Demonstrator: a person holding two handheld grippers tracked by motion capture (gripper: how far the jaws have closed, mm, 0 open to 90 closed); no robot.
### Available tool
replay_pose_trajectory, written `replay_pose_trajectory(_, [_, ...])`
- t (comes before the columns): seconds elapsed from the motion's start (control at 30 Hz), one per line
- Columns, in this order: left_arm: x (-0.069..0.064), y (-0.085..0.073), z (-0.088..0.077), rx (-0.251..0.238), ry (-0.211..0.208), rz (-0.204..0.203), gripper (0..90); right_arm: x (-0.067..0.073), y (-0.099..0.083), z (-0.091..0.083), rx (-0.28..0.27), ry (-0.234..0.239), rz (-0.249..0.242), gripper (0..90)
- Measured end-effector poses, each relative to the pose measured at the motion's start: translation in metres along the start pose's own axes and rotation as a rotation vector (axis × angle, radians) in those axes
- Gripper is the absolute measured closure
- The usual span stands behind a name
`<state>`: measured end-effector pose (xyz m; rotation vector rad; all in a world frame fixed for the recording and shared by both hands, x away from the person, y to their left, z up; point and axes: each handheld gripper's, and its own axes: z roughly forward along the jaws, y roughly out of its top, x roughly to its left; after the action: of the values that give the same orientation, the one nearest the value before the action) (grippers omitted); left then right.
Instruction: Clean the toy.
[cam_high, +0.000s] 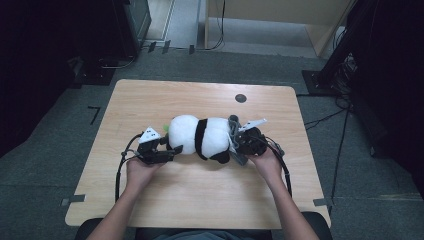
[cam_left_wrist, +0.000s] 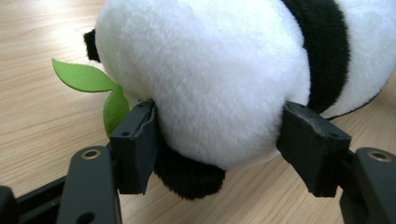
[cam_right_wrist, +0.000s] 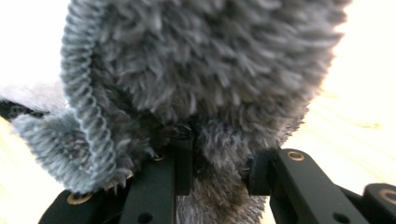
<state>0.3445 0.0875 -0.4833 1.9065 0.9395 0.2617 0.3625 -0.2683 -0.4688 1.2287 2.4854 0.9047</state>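
From above, a plush panda (cam_high: 200, 137) is lying on its side at the middle of a pale wood-grain table (cam_high: 200, 200), its white fur crossed by one black band. The left gripper (cam_high: 167, 148) is sitting at its rounded white end, beside a small green leaf (cam_high: 165, 129). The right gripper (cam_high: 235, 145) is meeting the other end, where a grey cloth (cam_high: 234, 122) is bunching against the toy.

Along the left gripper, the two black jaws are pressing into the soft white fur from either side, holding the panda (cam_left_wrist: 210, 79) at medium width. A black furry paw (cam_left_wrist: 189, 177) is poking out underneath, and the flat felt leaf (cam_left_wrist: 93, 84) is jutting out past one jaw. The table (cam_left_wrist: 37, 135) is running beneath.

Along the right gripper, the jaws are standing narrow, pinching a thick fold of the shaggy grey cloth (cam_right_wrist: 210, 70), whose edge is finished in ribbed stitching.
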Motion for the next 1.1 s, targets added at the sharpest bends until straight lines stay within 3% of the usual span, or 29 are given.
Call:
replay_pose_trajectory(0.23, [0.0, 0.0, 0.0, 0.0, -0.001, 0.001, 31.8, -0.003, 0.001, -0.012, -0.021, -0.031, 0.005, 70.8])
replay_pose_trajectory(0.53, [0.0, 0.0, 0.0, -0.001, 0.002, 0.003, 31.7, 0.0, 0.013, -0.05, -0.141, -0.034, -0.003, 71.4])
replay_pose_trajectory(0.8, [-0.001, 0.0, 0.0, -0.004, 0.003, 0.004, 31.8, 0.03, 0.037, -0.07, -0.187, -0.001, -0.099, 71.5])
replay_pose_trajectory(1.1, [-0.001, 0.0, 0.0, -0.003, 0.004, 0.003, 31.8, 0.07, 0.067, -0.06, -0.154, 0.052, -0.215, 70.7])
